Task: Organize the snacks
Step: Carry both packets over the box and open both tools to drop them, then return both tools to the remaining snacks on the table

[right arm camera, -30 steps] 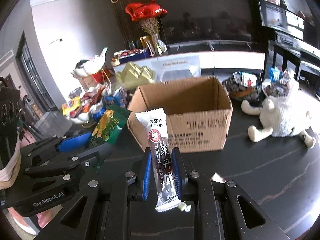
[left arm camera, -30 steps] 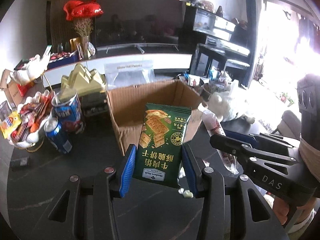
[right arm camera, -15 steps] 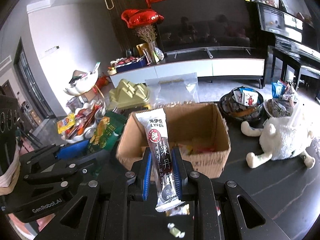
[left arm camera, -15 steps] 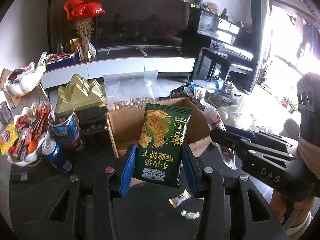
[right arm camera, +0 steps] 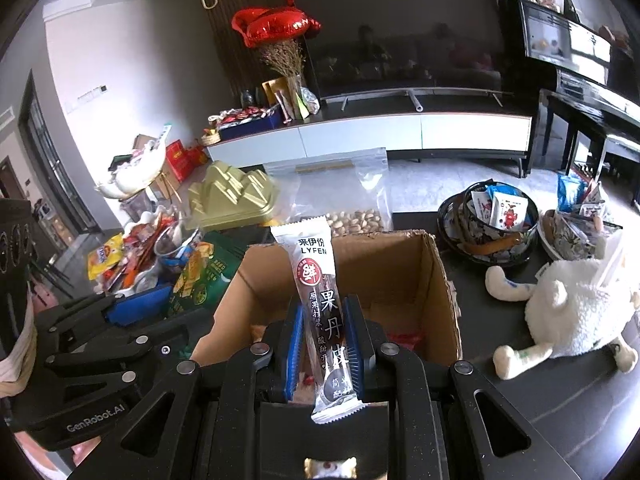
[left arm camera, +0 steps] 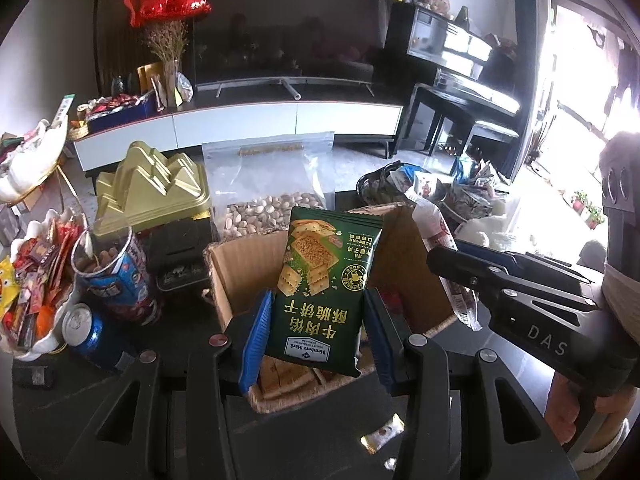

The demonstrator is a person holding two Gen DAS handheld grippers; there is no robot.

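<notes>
A: Snacks, status? Left gripper (left arm camera: 316, 328) first.

B: Green cracker packet (left arm camera: 326, 292) pinched upright between the blue pads, print upside down. Jaws narrowed onto its lower half, clamped. It hangs over the open cardboard box (left arm camera: 236, 276), near the box's front wall. Wrapped bars visible inside the box below it.

A: Right gripper (right arm camera: 326, 354)?

B: Clenched on a long brown fruit-leather bar (right arm camera: 324, 312), white top end up, jaws nearly together. Bar stands above the same box (right arm camera: 436, 280), at its near side.

A: Box position?

B: Mid-desk, on the dark desk (right arm camera: 560, 408). Behind it, toward the far edge: clear bag of nuts (left arm camera: 272, 208) and a gold tin (left arm camera: 156, 192).

A: Left side?

B: Blue can (left arm camera: 88, 328), an open snack tub (left arm camera: 112, 264), a white bowl of mixed wrappers (left arm camera: 36, 280) at the left edge.

A: Right side?

B: White plush toy (right arm camera: 572, 308), two patterned bowls of sachets (right arm camera: 496, 216) near the far right corner. One loose candy (left arm camera: 382, 434) near the front edge.
</notes>
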